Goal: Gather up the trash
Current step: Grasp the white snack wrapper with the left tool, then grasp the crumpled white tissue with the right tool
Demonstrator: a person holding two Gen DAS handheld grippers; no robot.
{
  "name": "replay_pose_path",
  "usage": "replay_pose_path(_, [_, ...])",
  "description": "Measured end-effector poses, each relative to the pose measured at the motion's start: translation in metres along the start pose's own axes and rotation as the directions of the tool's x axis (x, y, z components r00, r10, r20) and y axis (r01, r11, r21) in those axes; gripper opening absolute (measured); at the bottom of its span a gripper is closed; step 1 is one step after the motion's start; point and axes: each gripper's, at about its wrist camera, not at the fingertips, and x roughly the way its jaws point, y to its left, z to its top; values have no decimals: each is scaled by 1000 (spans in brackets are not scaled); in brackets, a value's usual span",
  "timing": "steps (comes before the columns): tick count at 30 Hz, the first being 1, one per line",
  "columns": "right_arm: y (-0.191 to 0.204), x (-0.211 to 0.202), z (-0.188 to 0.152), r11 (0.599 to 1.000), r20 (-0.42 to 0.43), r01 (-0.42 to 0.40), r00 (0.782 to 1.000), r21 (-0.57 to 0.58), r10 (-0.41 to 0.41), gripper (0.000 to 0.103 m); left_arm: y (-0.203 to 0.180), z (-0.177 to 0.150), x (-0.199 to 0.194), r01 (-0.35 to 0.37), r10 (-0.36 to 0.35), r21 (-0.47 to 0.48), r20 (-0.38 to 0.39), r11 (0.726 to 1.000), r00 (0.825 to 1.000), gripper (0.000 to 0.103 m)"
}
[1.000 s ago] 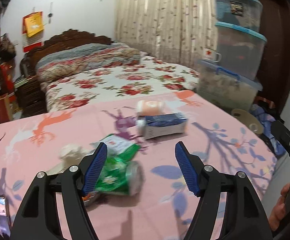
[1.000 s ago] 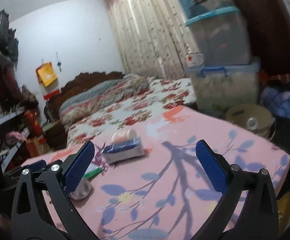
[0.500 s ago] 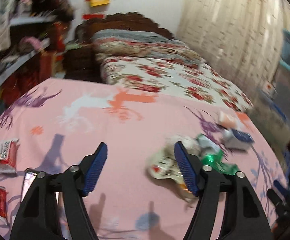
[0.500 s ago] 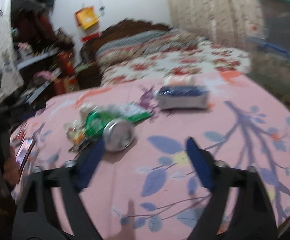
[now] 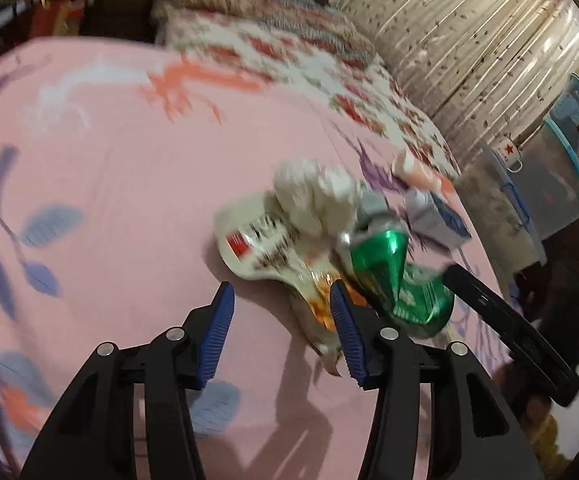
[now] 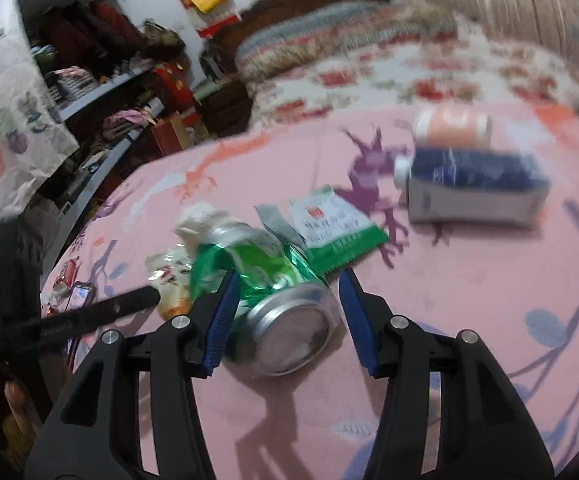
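A crushed green can (image 6: 273,292) lies on the pink sheet (image 6: 469,292), its silver end toward me, between the jaws of my open right gripper (image 6: 289,316). It also shows in the left wrist view (image 5: 397,280). My left gripper (image 5: 285,336) is open and empty, just left of a white snack wrapper (image 5: 257,244) and a crumpled tissue (image 5: 317,196). A green-white packet (image 6: 333,232), a blue-white carton (image 6: 477,188) and a peach bottle (image 6: 453,124) lie beyond the can.
A second bed with a floral cover (image 6: 409,64) stands behind. Cluttered shelves (image 6: 101,88) are at the left. Stacked plastic bins (image 5: 561,184) and a curtain (image 5: 469,40) are at the right. A phone (image 6: 81,294) and small wrappers lie near the sheet's left edge.
Both grippers have come down close to the trash pile. My right gripper now straddles the green can. My left gripper has swung back toward the wrapper.
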Motion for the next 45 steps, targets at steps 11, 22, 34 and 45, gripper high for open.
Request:
replay_pose_path(11, [-6, -17, -38, 965, -112, -246, 960, 95, 256, 54, -15, 3, 12, 3, -3, 6, 10, 1000, 1000, 1])
replay_pose_path(22, [-25, -31, 0, 999, 27, -44, 999, 7, 43, 56, 27, 12, -49, -69, 79, -73, 146, 995, 986, 1])
replay_pose_path(34, [-26, -9, -26, 999, -52, -26, 998, -46, 24, 54, -3, 30, -93, -43, 43, -7, 257, 999, 966, 2])
replay_pose_path(45, [-81, -72, -29, 998, 94, -8, 996, 56, 2, 3, -105, 29, -71, 23, -64, 199, 202, 980, 977, 2])
